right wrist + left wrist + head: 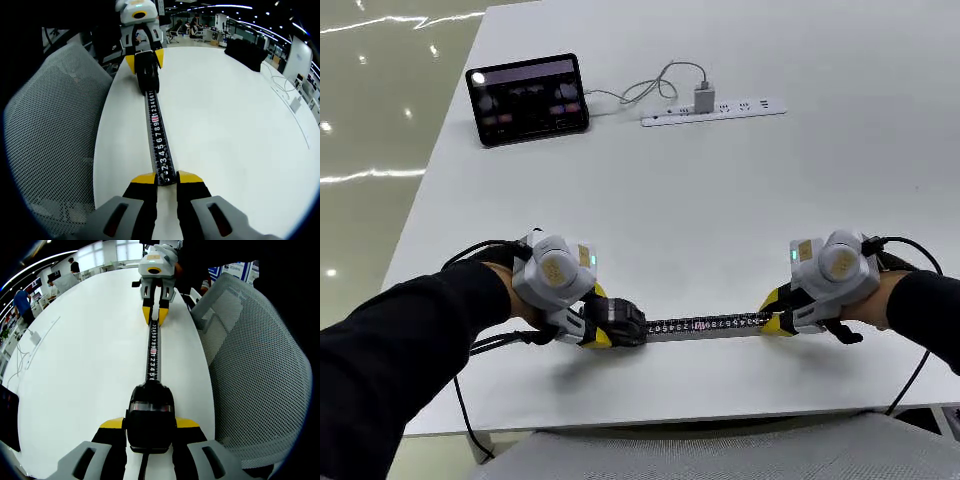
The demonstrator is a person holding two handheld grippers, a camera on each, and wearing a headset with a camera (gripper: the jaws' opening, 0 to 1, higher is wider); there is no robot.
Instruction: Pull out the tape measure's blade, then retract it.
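Black plastic, the boxy tape measure case (151, 412) lies on the white desk (720, 200) near its front edge, clamped between the yellow-tipped jaws of the left tool (150, 423). From its mouth a dark blade with pale numerals (160, 135) runs flat along the desk to the right tool (165, 178), whose yellow tips are closed on the blade's free end. The end hook is hidden between them, so it is probably caught there, though I cannot see it. The two tools face each other, well apart, with the drawn-out blade straight between them. In the head view a hand grips each tool, with dark sleeves running back to the person. Far across the desk a dark tablet (528, 98) stands tilted up. A white cable (640, 92) loops from it to a white charger plug (705, 98) seated in a long white power strip (715, 110). A grey mesh chair back (260, 365) sits just beside the desk's near edge.
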